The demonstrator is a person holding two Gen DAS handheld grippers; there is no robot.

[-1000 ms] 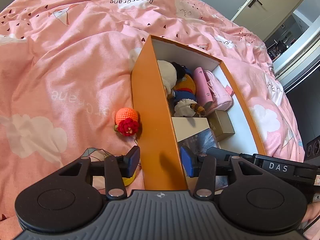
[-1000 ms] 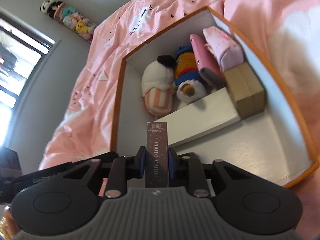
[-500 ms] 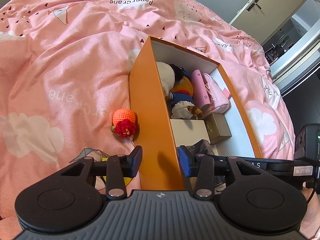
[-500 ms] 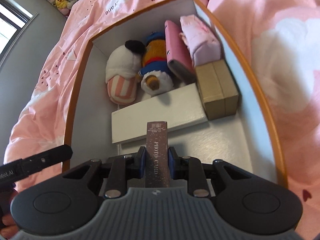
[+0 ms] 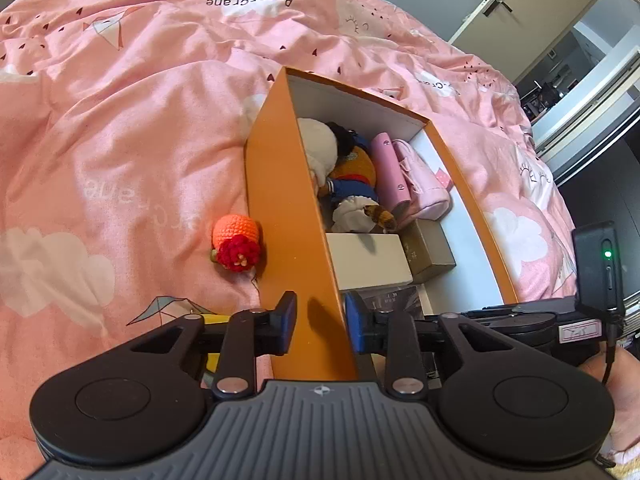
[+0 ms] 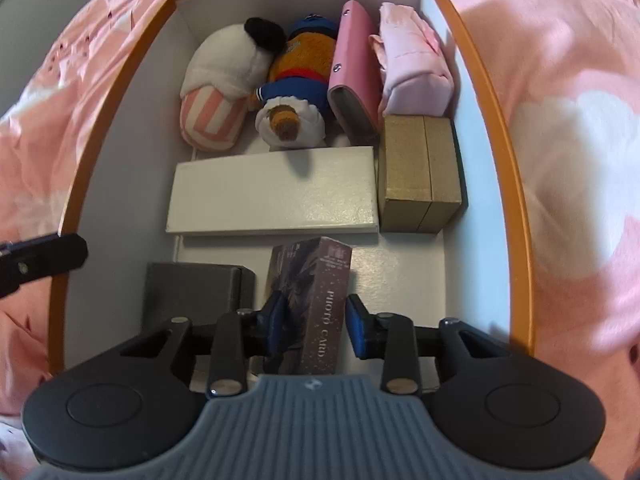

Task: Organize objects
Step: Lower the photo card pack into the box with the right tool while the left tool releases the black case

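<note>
Left wrist view: the left tongs (image 5: 320, 322) straddle the near end of the orange box's (image 5: 280, 216) left wall, one blue pad outside and one inside. Their jaws have just been closing on that wall, and the pads now look to be pressed against it, though the contact is hard to confirm at this angle. The box sits on a pink duvet (image 5: 120, 120) on a bed. Outside the box, just beside its left wall, lies a crocheted orange-and-red toy (image 5: 237, 247). Something yellow (image 5: 212, 320) shows partly under the left finger. At the right edge the other device (image 5: 596, 268) shows a green light.

Right wrist view: the right tongs (image 6: 314, 326) point steeply down into the box. Their jaws have just been opening; the dark photo card box (image 6: 310, 304) stands between the pads, which look apart from its sides. It rests on the white box floor, beside a grey box (image 6: 196, 294) on its left. Beyond it lies a flat white box (image 6: 272, 192), with a gold box (image 6: 420, 172) touching its right end. At the far end are a white striped plush (image 6: 224, 88), an orange plush in blue (image 6: 296, 84), a pink wallet (image 6: 356, 68) and a pale pink pouch (image 6: 412, 68).
</note>
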